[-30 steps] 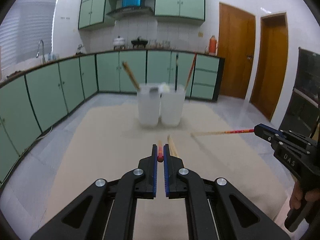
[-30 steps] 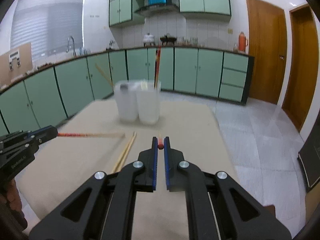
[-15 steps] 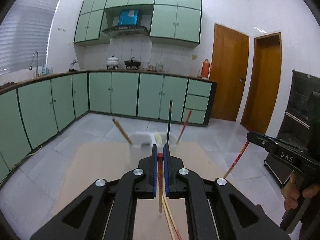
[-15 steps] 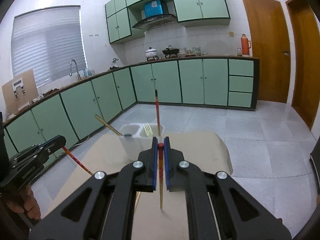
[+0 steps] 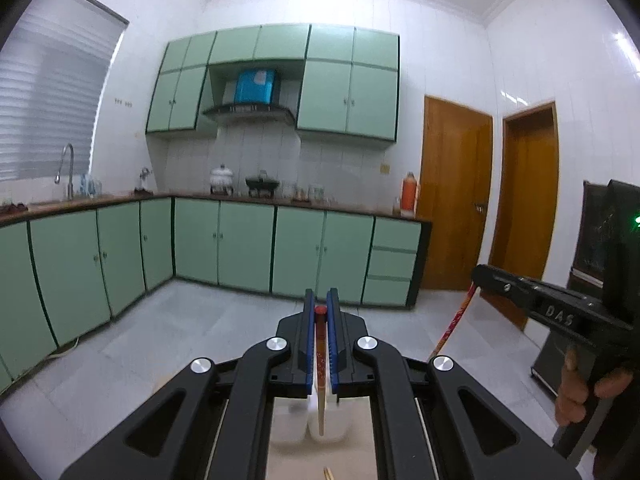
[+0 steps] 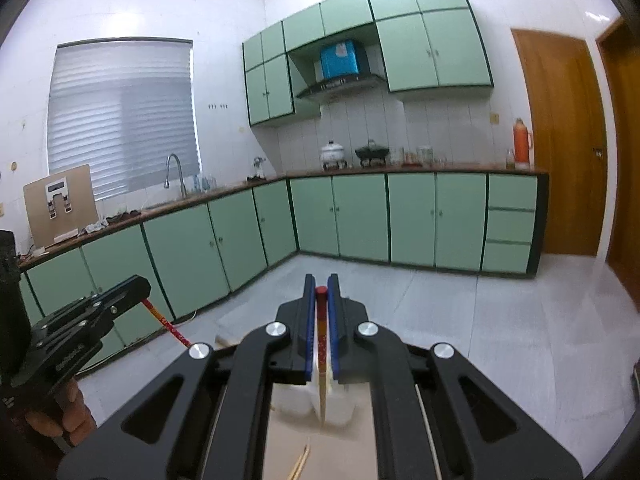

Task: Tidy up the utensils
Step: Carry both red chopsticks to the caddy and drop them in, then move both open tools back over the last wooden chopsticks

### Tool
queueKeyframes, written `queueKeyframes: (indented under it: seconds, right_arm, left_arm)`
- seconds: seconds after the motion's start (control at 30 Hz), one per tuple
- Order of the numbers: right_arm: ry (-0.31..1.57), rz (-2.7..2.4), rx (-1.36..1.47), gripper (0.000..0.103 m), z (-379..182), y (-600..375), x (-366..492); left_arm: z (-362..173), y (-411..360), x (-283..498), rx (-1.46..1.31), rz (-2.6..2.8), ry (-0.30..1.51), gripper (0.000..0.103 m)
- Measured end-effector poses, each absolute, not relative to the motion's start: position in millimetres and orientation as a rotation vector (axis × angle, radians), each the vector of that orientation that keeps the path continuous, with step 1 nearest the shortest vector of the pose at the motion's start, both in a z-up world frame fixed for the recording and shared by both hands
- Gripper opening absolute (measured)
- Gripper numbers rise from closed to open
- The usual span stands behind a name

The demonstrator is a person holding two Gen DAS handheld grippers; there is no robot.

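My left gripper (image 5: 320, 308) is shut on a red-topped chopstick (image 5: 321, 376) that hangs straight down over two white plastic holders (image 5: 296, 424) on the tan table. My right gripper (image 6: 321, 290) is shut on a matching red-topped chopstick (image 6: 322, 372), hanging down over the same holders (image 6: 340, 404). Each gripper shows in the other's view with its chopstick slanting down: the right one (image 5: 480, 276) at the right, the left one (image 6: 140, 284) at the left. Both are raised high above the table.
More wooden chopsticks (image 6: 300, 462) lie on the tan table (image 6: 352, 456) in front of the holders. Green kitchen cabinets (image 5: 240, 248) line the far wall, and two wooden doors (image 5: 456, 200) stand at the right.
Both grippers have risen and tilted upward with their chopsticks. The chopsticks swung from lying level to hanging down over the holders, which dropped to the bottom of both views.
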State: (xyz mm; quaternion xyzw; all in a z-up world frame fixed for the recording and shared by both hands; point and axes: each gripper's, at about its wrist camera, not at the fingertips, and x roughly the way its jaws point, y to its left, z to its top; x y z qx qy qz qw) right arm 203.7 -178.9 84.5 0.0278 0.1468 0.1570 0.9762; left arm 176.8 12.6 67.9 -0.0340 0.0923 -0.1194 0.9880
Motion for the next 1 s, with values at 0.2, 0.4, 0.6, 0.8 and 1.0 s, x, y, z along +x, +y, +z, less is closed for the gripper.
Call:
queueKeyframes:
  seconds: [0.2,0.4,0.6,0.8,1.0]
  right_arm:
    - [0.273,0.275,-0.014,0.005,94,-164,257]
    - [0.334,0.255,-0.008,0.005,56,-160,305]
    - [0.423,0.268,-0.045,0.01,14,-148,323]
    - [0.31,0.238,-0.048,0.03,10,-150,280]
    - [0.269,0.232,-0.009,0.038,-5,-163,212]
  left_arm:
    - [89,7,224,-0.051,-0.211,0.123,0.006]
    - [57,-2,278,-0.057,-0.194,0.204,0.005]
    - [8,-7,313,-0.04,-0.186,0.352,0.009]
    - [-1,1,288,-0.048,-0.174,0.332,0.027]
    - [-22,5,230,-0.013,-0.177,0.322,0.036]
